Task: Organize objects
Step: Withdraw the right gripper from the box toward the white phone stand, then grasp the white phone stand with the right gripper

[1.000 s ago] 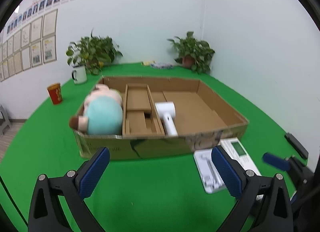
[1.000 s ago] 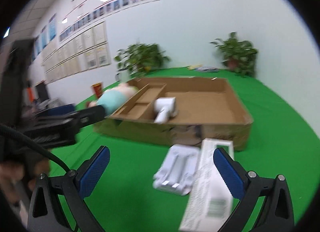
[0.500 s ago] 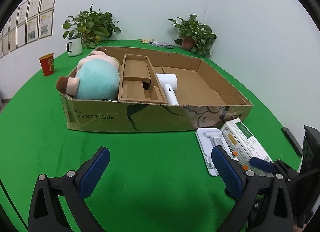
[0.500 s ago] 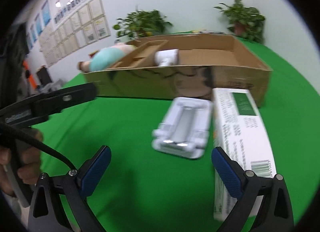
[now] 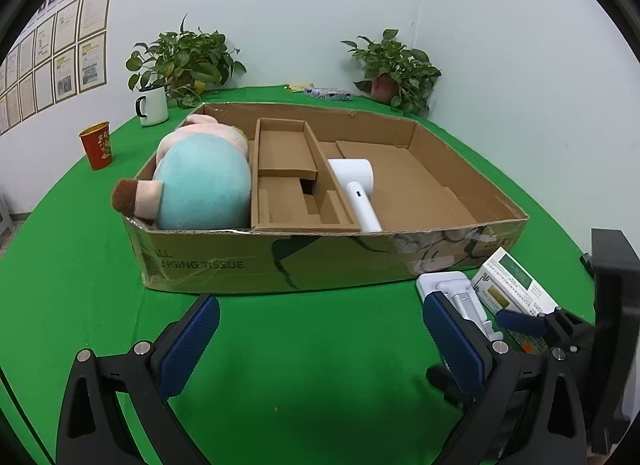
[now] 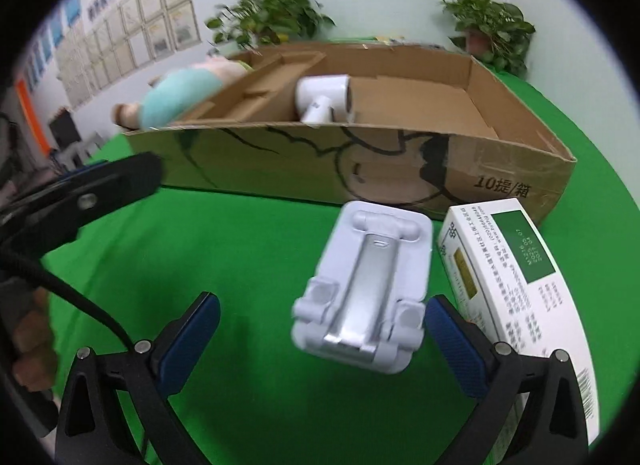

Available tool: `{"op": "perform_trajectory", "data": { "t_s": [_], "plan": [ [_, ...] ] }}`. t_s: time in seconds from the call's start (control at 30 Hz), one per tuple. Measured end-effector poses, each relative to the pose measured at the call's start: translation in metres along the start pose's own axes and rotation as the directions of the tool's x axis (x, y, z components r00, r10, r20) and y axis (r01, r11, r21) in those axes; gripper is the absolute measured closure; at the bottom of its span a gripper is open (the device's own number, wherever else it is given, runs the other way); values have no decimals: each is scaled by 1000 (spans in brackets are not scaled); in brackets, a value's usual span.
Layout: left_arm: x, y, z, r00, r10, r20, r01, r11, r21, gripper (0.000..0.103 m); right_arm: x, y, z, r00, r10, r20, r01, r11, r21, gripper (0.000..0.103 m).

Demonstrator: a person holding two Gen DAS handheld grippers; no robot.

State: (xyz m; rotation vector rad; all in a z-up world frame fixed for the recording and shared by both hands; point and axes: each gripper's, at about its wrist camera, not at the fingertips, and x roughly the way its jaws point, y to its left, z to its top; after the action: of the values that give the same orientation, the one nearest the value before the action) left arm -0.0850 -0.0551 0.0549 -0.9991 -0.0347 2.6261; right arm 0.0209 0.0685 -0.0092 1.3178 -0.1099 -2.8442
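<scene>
Green tabletop (image 6: pixel 248 249) lies bare between spread right gripper (image 6: pixel 322 339) (left gripper (image 5: pixel 320 339) likewise) and cardboard box (image 6: pixel 360 169).

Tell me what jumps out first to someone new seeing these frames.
The big cardboard box on the green table, with a teal plush toy bulging at its left end and a white hair dryer mid-box. Nearer, a white plastic tray lies before the open right tongs, beside a white-and-green carton.
</scene>
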Motion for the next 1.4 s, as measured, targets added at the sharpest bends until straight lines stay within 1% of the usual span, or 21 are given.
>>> {"op": "perform_trajectory", "data": {
  "t_s": [0.1,0.17,0.23,0.3,0.43,0.5,0.53,0.6,0.67,0.7,0.77,0.8,0.87,0.97,1.0,1.07,1.13,1.2,1.27,1.37,1.4],
  "plan": [
    [5,4,-1,1000,-13,-10,13,1000,-19,1,7,-6,2,999,-23,-32,24,999,35,1],
    [9,6,-2,999,-21,-24,20,999,-36,1,13,-7,1,997,-43,-56,45,998,40,6],
    [11,5,-4,999,-3,-33,2,1000,-21,1,14,-6,1,996,-73,-53,74,997,23,22],
    [13,3,-5,999,-5,-34,5,1000,-6,1,13,-6,-1,993,-105,-50,106,994,13,32],
    [12,4,-8,995,-86,-60,84,996,-38,2,6,-7,-7,996,-81,-39,81,997,-4,35],
    [12,5,-12,985,-145,-93,139,988,-73,2,-7,-8,-17,999,-14,-46,14,1000,10,35],
    [13,6,-15,974,-193,-116,183,979,-95,2,-14,-8,-24,999,25,-47,-24,1000,17,35],
    [18,7,-24,928,-332,-168,307,938,-160,2,-28,-5,-39,995,83,-47,-83,997,10,34],
    [28,3,-31,868,-453,-204,408,884,-230,2,-39,-3,-51,992,121,-26,-121,993,15,21],
    [32,1,-34,847,-484,-218,431,867,-251,2,-43,-1,-53,992,125,-1,-125,992,9,11],
    [43,-5,-38,806,-532,-258,465,840,-279,2,-51,3,-56,993,107,43,-106,994,-18,4],
    [48,-8,-40,791,-546,-275,473,832,-291,2,-51,6,-56,993,112,42,-111,994,-24,1],
    [50,-9,-41,784,-561,-266,486,821,-298,2,-49,10,-56,993,111,33,-109,993,-40,1],
    [57,-10,-42,748,-607,-270,517,787,-336,5,-40,14,-56,995,95,23,-93,994,-65,1],
    [57,-11,-42,746,-609,-268,520,785,-336,6,-38,15,-57,996,89,20,-88,994,-65,1],
    [60,-11,-43,740,-612,-278,523,784,-334,17,-33,14,-58,996,83,11,-82,995,-64,1],
    [62,-11,-43,749,-599,-282,509,793,-334,30,-32,14,-59,997,74,8,-73,995,-61,2],
    [57,-19,-47,749,-601,-280,513,793,-330,33,-33,18,-62,999,51,15,-50,995,-86,2],
    [58,-21,-48,743,-606,-284,518,790,-329,39,-33,23,-62,999,43,15,-41,993,-110,8],
    [57,-20,-47,758,-589,-280,508,802,-313,42,-33,24,-61,999,14,31,-11,995,-94,17],
    [58,-19,-46,761,-583,-283,503,807,-310,44,-33,24,-62,999,-6,37,10,996,-92,26]
  ]
}}
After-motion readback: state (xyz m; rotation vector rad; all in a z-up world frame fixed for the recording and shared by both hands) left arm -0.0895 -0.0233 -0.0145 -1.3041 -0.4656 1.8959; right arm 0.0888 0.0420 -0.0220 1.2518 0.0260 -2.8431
